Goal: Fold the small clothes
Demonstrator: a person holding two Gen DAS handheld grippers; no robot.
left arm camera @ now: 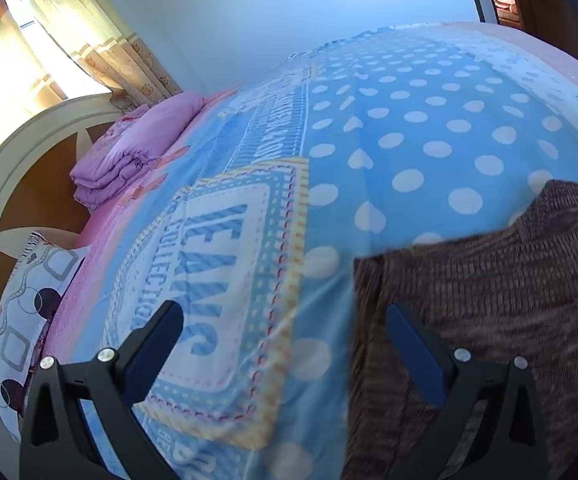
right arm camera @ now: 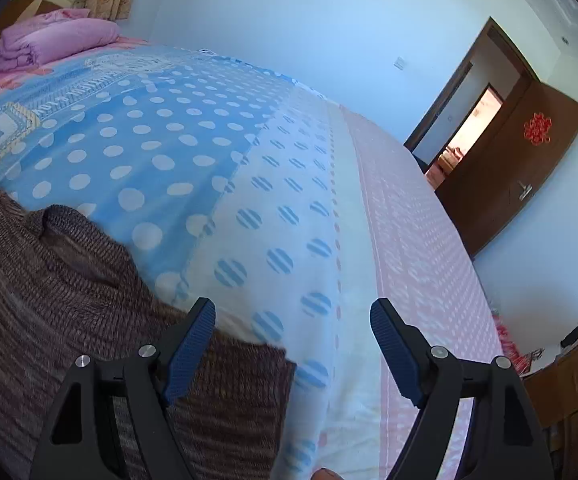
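Left wrist view: left gripper (left arm camera: 285, 316) spread wide, empty, over the sweater's (left arm camera: 489, 300) edge on the blanket (left arm camera: 409, 128); right gripper (right arm camera: 293, 312) likewise parted, holding nothing, sweater lying flat beside it

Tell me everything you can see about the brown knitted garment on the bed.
The brown knitted garment is a dark, mottled brown knit with a ribbed texture. It lies flat on the blue polka-dot blanket, with what looks like a neckline opening near its far edge. Its side edges are straight, as if already folded. Both grippers are open above its edges; neither visibly grips it.
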